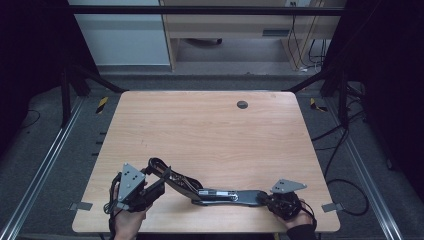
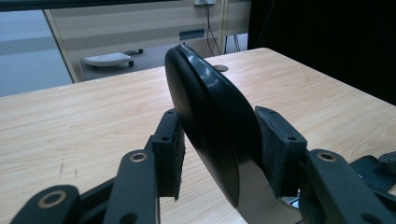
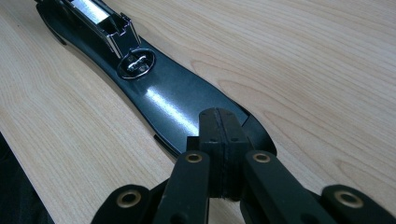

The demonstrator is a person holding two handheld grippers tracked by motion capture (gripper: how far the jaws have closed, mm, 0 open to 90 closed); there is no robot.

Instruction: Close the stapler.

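The left gripper (image 2: 219, 154) clamps the raised top arm (image 2: 210, 121) of a long black stapler (image 1: 220, 194). The right gripper (image 3: 219, 140), jaws pressed together, rests on the base (image 3: 173, 100), which lies flat near the table's (image 1: 210, 130) front edge. The stapler seems stiff, rather heavy, glossy and slippery; the flat ends suit gripping best.

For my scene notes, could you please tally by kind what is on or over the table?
Black stapler, opened out flat: 1
Handheld grippers, left gripper and right gripper: 2
Round grommet in the table: 1
Total: 4
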